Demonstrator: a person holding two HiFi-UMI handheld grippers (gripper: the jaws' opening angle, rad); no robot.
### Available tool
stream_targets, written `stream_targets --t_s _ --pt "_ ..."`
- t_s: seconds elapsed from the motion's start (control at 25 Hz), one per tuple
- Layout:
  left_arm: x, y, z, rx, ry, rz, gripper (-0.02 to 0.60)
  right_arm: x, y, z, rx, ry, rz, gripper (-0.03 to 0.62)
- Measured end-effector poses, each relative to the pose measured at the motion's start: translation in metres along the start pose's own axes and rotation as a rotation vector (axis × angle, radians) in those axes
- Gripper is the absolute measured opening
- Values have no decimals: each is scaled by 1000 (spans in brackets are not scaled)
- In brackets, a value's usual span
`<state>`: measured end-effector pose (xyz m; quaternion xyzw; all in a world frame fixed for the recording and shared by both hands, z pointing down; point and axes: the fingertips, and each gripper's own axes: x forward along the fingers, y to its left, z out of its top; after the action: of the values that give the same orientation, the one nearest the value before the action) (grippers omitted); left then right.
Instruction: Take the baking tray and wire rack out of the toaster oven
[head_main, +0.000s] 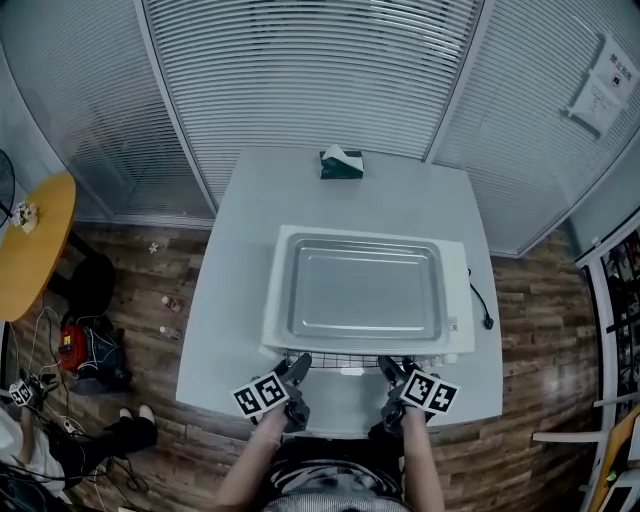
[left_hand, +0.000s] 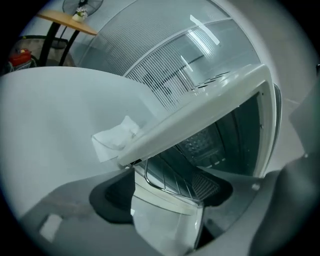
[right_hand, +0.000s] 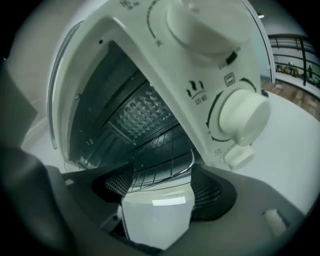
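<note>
Our left gripper (head_main: 297, 368) and right gripper (head_main: 388, 370) each face a front corner of the thin chromed wire rack (head_main: 345, 360). Its long axis runs crosswise between them, and its front edge pokes from the boxy white toaster oven (head_main: 457, 300). Both pairs of dark mesh-textured fingers (right_hand: 210, 192) stand spread, with the rack's front wire between them. The shallow shiny metal baking tray (head_main: 365, 290) appears to lie on the oven's top.

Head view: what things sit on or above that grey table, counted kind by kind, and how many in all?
Toaster oven: 1
Baking tray, lying on top of the oven: 1
Wire rack, poking out at the oven's front: 1
Tissue box, at the far edge: 1
Total: 4
</note>
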<state>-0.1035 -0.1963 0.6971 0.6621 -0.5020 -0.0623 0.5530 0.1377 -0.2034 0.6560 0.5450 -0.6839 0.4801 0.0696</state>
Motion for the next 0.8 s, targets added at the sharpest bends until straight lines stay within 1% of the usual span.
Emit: stream_targets --t_s 0.04,0.12,0.16,0.2,0.28,0.32,0.36,0.4,0.48,0.56,0.8 --pt "3 -1 0 -10 0 -7 364 4 1 0 11 4 11 345" --pt "9 -4 -2 -21 9 -25 344 9 3 0 27 6 25 290" --pt "11 -5 -2 -32 10 -29 307 11 3 1 40 3 29 282" --pt "12 -3 -1 -48 4 -28 285 13 1 2 58 -1 32 253" --pt "13 5 1 -82 -15 -17 220 15 -2 2 89 -8 34 174" --pt "13 9 2 -95 -22 -12 173 15 -3 2 97 -9 38 124" --pt "12 12 2 -104 -28 -13 132 15 -3 1 100 -8 46 116" --pt "11 13 1 -114 -33 -21 112 14 -2 1 103 -8 56 109" --pt "10 13 0 -132 -40 -42 106 12 0 2 118 -12 79 98" --pt "6 10 -1 -133 -43 -55 104 7 3 1 147 -26 104 81" --pt "-13 1 -9 -149 -38 -91 104 -17 15 -1 186 -98 175 46"
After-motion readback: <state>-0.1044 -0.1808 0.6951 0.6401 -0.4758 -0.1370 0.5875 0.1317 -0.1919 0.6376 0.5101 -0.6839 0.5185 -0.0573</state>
